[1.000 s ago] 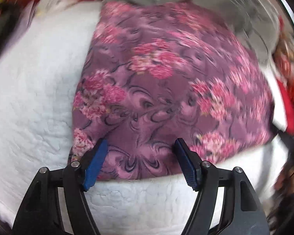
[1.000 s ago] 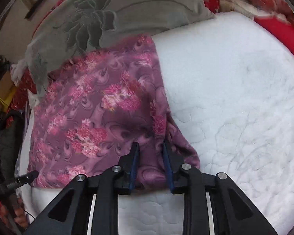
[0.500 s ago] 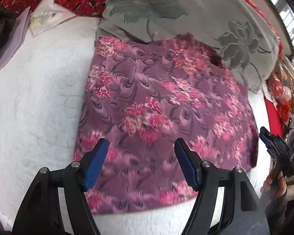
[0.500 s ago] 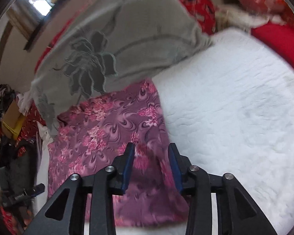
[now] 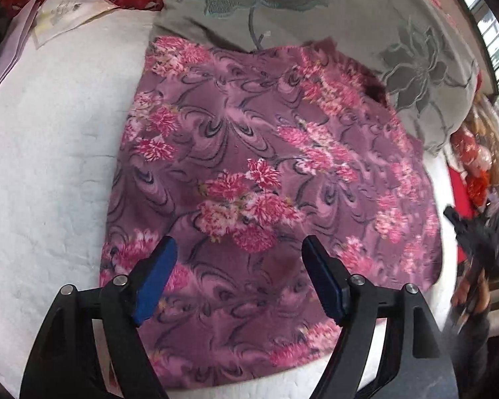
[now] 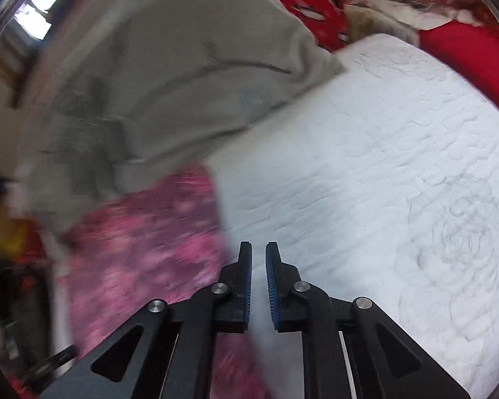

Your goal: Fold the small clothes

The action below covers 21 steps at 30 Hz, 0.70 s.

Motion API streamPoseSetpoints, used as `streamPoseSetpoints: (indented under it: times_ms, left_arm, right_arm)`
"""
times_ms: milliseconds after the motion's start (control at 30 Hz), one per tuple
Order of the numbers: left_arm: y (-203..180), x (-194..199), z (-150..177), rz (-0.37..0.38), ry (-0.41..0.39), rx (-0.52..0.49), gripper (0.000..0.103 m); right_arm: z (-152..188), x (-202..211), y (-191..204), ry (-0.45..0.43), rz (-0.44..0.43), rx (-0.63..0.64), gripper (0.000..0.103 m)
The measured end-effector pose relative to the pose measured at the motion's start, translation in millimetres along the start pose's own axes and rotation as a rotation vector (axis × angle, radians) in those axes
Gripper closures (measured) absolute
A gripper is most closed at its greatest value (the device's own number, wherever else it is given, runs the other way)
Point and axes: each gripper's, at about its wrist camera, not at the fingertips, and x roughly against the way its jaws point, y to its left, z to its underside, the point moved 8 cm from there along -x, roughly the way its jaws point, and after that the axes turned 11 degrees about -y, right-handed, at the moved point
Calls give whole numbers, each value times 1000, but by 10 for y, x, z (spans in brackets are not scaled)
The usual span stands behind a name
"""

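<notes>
Your left tool (image 5: pixel 238 277) hovers over the near edge of the purple floral garment (image 5: pixel 266 173), pads spread wide, nothing between them. Your right tool (image 6: pixel 258 272) is over bare white quilted bed cover (image 6: pixel 399 173), just off the garment's right edge (image 6: pixel 149 249); its pads stand nearly together with a thin gap, gripping nothing. The garment lies flat on the bed, far edge against the grey flower-embroidered pillow (image 5: pixel 366 16). Paper packets (image 5: pixel 66 10) sit at the far left corner.

The floral cloth (image 5: pixel 266 179) lies on the quilted mattress (image 5: pixel 50 153), its far edge against the pillow (image 5: pixel 316 10).
</notes>
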Motion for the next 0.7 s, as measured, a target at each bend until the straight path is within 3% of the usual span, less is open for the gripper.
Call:
streamPoseSetpoints:
  times_ms: [67, 100, 133, 200, 233, 267, 367, 467, 533, 567, 600, 700]
  left_arm:
    - [-2, 59, 58, 11, -15, 18, 26]
    - [-3, 46, 102, 5, -11, 18, 26]
    - [3, 14, 147, -8, -4, 10, 26]
    - [-34, -46, 205, -58, -11, -62, 26]
    - [-64, -41, 212, -84, -12, -102, 26]
    - [-109, 9, 217, -111, -7, -135, 26]
    - [-212, 199, 151, -62, -52, -140, 26]
    - [-161, 204, 101, -74, -58, -115, 26]
    - [-66, 37, 149, -97, -6, -95, 26]
    - [13, -114, 208, -117, 50, -84, 26]
    - [32, -156, 225, -116, 55, -88, 26]
    - [-40, -40, 152, -83, 46, -118, 26]
  right_arm:
    - [107, 235, 77, 6, -92, 31, 80]
    - [198, 327, 98, 15, -114, 60, 65]
    - [339, 404, 105, 36, -128, 98, 62]
    - [542, 408, 49, 68, -69, 173, 67]
    - [695, 341, -76, 119, 48, 244, 70]
    - [763, 318, -145, 142, 96, 274, 74]
    - [651, 570, -5, 42, 76, 258, 73]
    - [601, 710, 228, -28, 10, 275, 70]
    - [751, 580, 265, 28, 18, 296, 72]
    - [842, 444, 222, 85, 55, 305, 74]
    - [927, 309, 186, 134, 107, 321, 75]
    - [905, 424, 428, 53, 137, 375, 70]
